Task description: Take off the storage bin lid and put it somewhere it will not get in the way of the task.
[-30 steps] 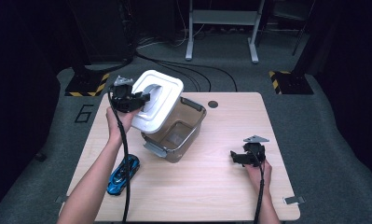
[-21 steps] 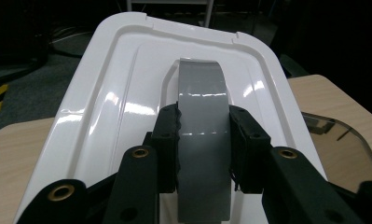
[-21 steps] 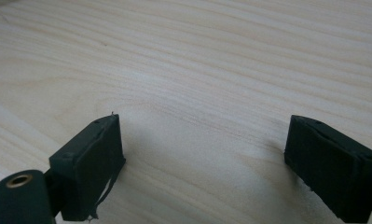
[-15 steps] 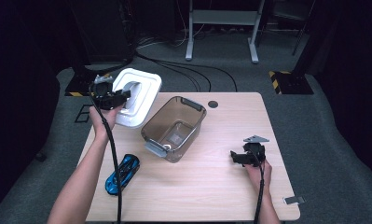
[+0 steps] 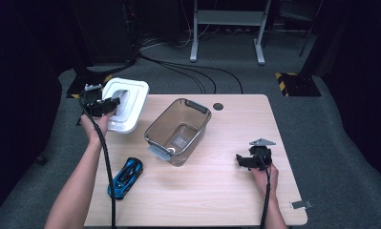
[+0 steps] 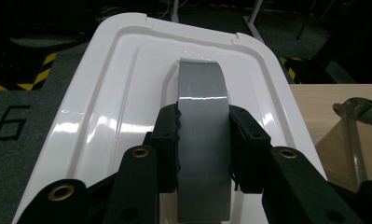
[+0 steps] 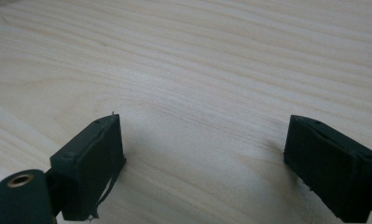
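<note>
Left gripper: we are clamping the grey handle of the white lid between both pads, holding it over the far left table corner.
Right gripper: we are resting it low at the near right, jaws wide apart, nothing between.
Clear container: standing uncovered at the centre.
Blue toy car: lying near left.
</note>
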The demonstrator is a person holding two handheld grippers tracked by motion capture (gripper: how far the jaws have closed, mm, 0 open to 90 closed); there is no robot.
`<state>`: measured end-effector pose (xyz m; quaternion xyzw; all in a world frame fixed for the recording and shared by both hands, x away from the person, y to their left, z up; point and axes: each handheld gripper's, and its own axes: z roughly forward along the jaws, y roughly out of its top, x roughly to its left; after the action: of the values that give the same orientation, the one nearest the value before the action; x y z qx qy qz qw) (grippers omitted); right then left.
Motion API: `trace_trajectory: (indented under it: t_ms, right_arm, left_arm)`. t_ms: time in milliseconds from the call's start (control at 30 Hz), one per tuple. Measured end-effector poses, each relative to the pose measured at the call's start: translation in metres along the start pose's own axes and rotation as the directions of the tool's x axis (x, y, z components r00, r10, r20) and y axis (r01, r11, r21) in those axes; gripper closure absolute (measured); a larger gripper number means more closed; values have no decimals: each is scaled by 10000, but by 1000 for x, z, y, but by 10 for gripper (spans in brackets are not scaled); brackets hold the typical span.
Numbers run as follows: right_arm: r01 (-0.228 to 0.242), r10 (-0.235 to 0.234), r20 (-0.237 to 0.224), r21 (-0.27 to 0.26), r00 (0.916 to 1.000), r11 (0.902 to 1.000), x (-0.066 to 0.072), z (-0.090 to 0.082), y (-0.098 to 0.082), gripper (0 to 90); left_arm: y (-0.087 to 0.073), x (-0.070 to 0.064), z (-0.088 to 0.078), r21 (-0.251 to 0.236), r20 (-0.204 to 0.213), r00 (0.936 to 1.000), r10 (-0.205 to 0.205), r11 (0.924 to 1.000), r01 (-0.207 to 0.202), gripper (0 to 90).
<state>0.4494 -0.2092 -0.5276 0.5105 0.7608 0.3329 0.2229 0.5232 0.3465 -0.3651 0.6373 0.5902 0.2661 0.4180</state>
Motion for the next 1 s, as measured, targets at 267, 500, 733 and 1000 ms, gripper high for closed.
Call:
trace_trajectory:
  t_ms: [267,500,733,1000]
  right_arm:
    - [-8,8,2,-5,10000,10000,0,0,0,109]
    - [-12,12,6,-9,10000,10000,0,0,0,110]
    - [-20,20,17,-13,10000,10000,0,0,0,110]
    - [-24,24,41,-29,10000,10000,0,0,0,111]
  left_arm:
    - [-18,17,10,299,-232,9991,-343,9989,350,667]
    - [-37,33,21,663,-440,9959,-790,9944,818,667]
    - [-52,41,32,981,-656,9942,-854,9910,916,667]
    - [-74,45,47,1406,-931,9922,-829,9855,955,667]
